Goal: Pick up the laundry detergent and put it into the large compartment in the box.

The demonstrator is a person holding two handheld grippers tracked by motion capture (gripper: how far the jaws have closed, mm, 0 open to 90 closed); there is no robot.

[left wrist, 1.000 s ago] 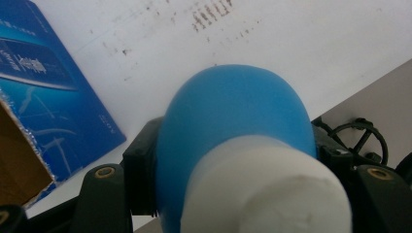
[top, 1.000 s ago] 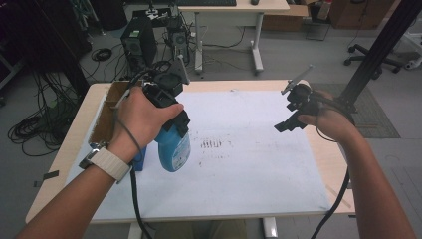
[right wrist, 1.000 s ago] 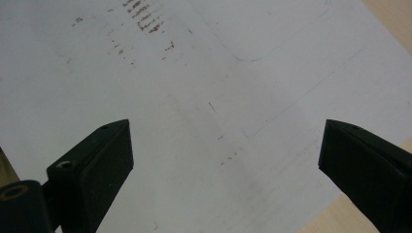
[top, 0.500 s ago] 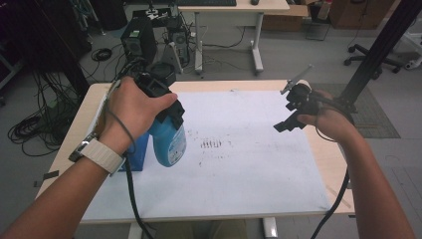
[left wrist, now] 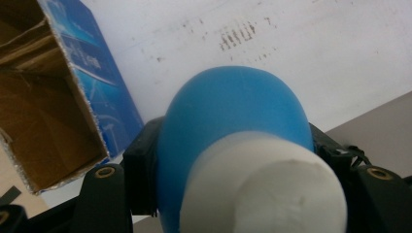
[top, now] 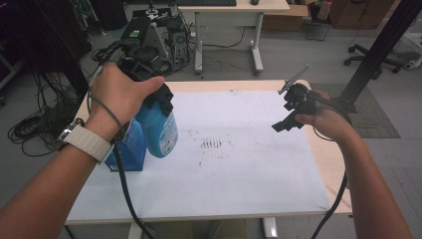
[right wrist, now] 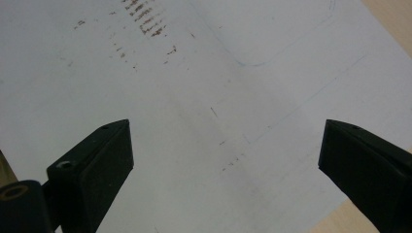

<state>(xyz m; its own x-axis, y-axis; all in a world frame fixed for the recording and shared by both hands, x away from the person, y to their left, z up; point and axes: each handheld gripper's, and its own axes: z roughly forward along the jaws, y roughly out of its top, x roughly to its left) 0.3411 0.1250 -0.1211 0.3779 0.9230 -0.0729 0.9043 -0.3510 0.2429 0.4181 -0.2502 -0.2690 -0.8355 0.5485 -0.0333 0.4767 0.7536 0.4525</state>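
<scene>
My left gripper (top: pixel 155 102) is shut on a blue bottle (top: pixel 160 130) and holds it off the table. In the left gripper view the bottle (left wrist: pixel 233 111) fills the space between the jaws of that gripper (left wrist: pixel 233 165), with its white cap (left wrist: pixel 265 191) toward the camera. Just left of the bottle stands an open blue box (top: pixel 128 149), whose brown cardboard inside (left wrist: pixel 43 102) faces up. My right gripper (top: pixel 285 108) hovers over the right part of the white sheet (top: pixel 239 174). Its jaws (right wrist: pixel 226 155) stand wide open with nothing between them.
The white sheet covers most of the wooden table (top: pixel 328 164) and bears dark smudge marks (top: pixel 211 144) near its middle. Beyond the far edge are a desk (top: pixel 234 10), equipment with cables (top: pixel 149 35) and a black post (top: pixel 378 50) at the right.
My left hand has raised the blue bottle and carried it left, over toward the blue box. The right hand and its gripper have stayed where they were.
</scene>
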